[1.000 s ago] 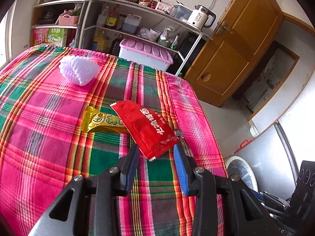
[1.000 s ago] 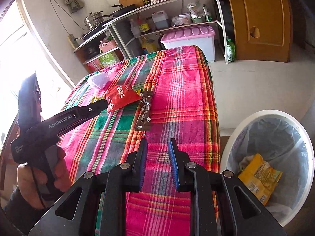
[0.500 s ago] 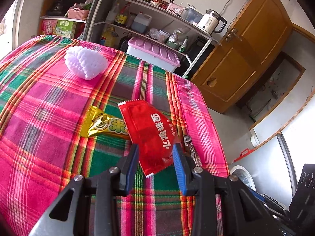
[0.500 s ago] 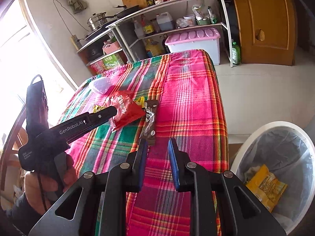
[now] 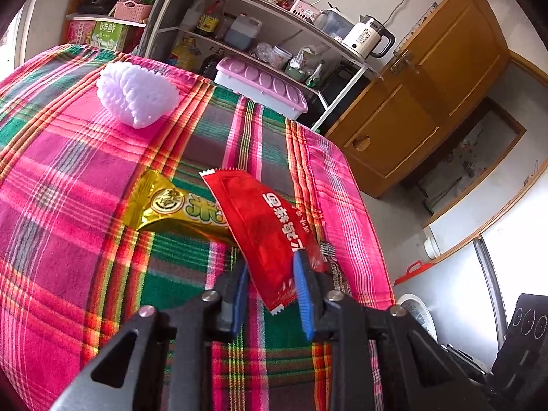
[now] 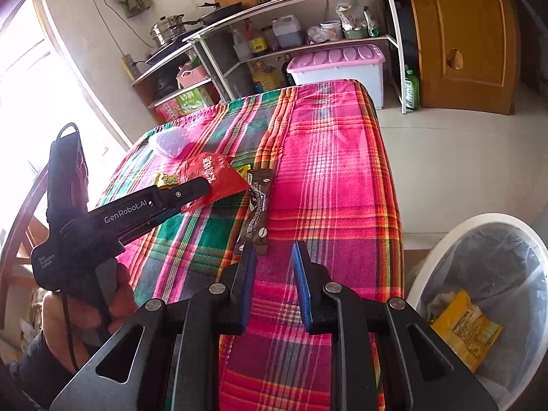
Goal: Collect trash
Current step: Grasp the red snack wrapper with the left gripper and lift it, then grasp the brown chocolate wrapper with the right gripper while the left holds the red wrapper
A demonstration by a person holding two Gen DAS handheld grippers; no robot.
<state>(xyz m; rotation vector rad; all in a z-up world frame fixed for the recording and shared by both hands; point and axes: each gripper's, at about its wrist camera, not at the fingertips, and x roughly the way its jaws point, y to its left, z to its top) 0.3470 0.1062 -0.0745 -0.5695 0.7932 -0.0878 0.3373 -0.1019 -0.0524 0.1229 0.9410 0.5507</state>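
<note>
Red wrapper, white Chinese print on it, lies on the plaid tablecloth w/ its near end between the left gripper pads; jaws have just been closing, now narrow around that end, right pad touching the foil; full pinch can't tell. Gold wrapper, green characters, sits just left of the red one, partly under it. Brown wrapper, coffee-bean print, lies right of the red one; right gripper hangs just short of it, jaws narrow, nothing between. "GenRobot.AI" reads on the left gripper's side. Beyond the red wrapper: white foam net. Off the table edge, right: white bin w/ a yellow packet inside.
</note>
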